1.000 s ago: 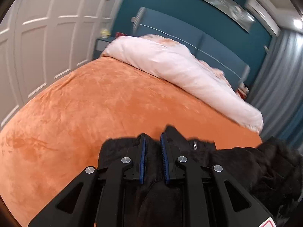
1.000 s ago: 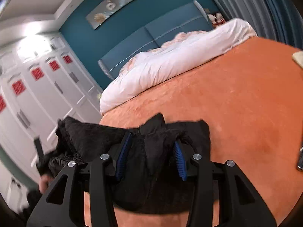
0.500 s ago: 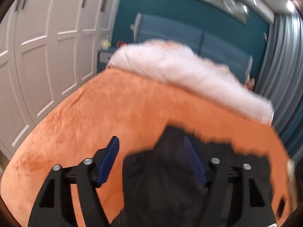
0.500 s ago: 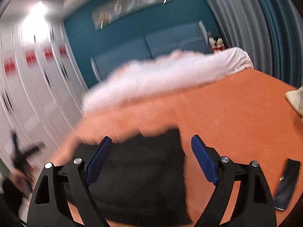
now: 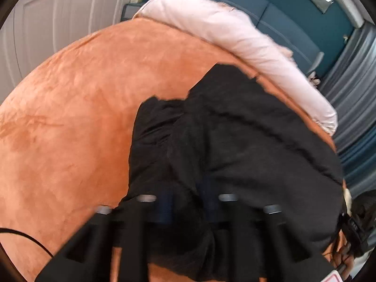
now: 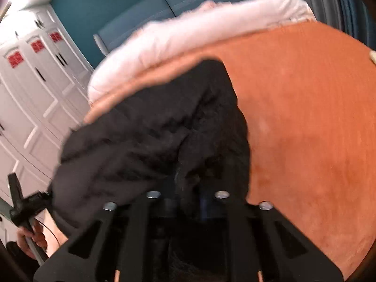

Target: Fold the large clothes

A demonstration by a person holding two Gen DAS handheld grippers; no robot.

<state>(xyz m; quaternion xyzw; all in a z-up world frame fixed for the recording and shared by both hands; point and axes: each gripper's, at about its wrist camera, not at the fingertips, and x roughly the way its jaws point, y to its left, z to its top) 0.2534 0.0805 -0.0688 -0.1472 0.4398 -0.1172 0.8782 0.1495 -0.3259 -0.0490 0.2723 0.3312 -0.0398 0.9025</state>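
A large black fleece garment point(image 5: 235, 141) lies bunched on the orange bedspread point(image 5: 70, 117). My left gripper point(image 5: 188, 209) is shut on its near left edge, with cloth bunched between the blue pads. In the right wrist view the same garment point(image 6: 152, 136) spreads to the left, and my right gripper point(image 6: 185, 202) is shut on its near right edge. Both frames are blurred by motion. The fingertips are partly buried in the cloth.
A rolled pale pink duvet point(image 5: 235, 30) lies along the far side of the bed by the blue headboard point(image 5: 270, 11). White wardrobe doors point(image 6: 35, 82) stand at the left and grey curtains point(image 5: 352, 82) at the right. The bedspread point(image 6: 305, 117) is bare on the right.
Both grippers opened half a second ago and have now closed again on the garment's near edge. The garment now lies spread further up the bed.
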